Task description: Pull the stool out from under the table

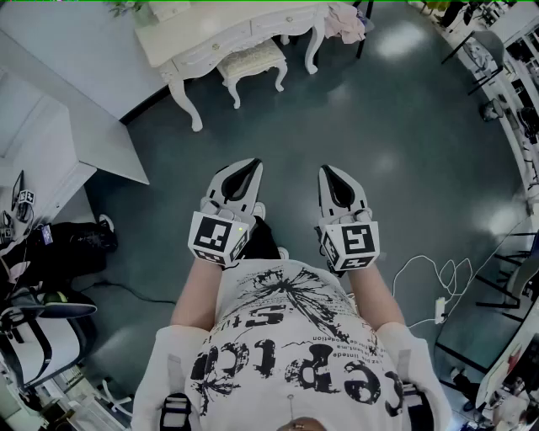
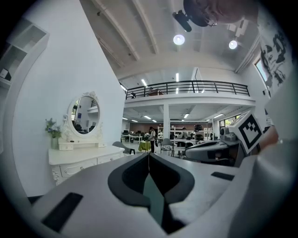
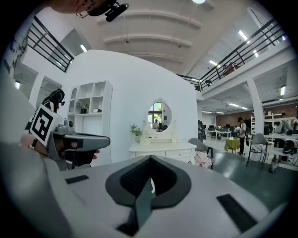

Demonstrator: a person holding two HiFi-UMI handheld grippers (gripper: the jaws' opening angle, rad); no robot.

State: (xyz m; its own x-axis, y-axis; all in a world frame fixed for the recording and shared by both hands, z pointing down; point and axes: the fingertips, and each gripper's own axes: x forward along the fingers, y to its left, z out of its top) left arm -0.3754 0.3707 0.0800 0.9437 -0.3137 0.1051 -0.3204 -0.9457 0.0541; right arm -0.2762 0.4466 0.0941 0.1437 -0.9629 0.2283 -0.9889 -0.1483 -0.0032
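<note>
Stool (image 1: 251, 59) shows only in the head view: white and padded, its seat tucked partway under the white counter (image 1: 221, 38) at the far left, well apart from both tongs. The left tongs (image 1: 249, 167) and right tongs (image 1: 328, 173) hang side by side near the person's waist, and bare grey floor (image 1: 396, 151) lies between them and the stool. Each gripper view shows its own jaws pressed together and empty (the tips meet in a thin seam).

The gripper views give what the head view lacks. An oval mirror (image 3: 159, 116) stands on the counter with a small plant (image 3: 135, 130) left of it. A white shelf unit (image 3: 91, 109) stands further left, its compartments holding small things too tiny to name. The left gripper view adds a railed balcony (image 2: 186, 87) and a far hall with tables and people.

A pinkish cloth (image 1: 345, 21) is heaped just beside the counter's right end. On the floor to the right, a white cable (image 1: 429, 274) loops to a power strip (image 1: 439, 309). Dark bags (image 1: 72, 244) sit at the left.
</note>
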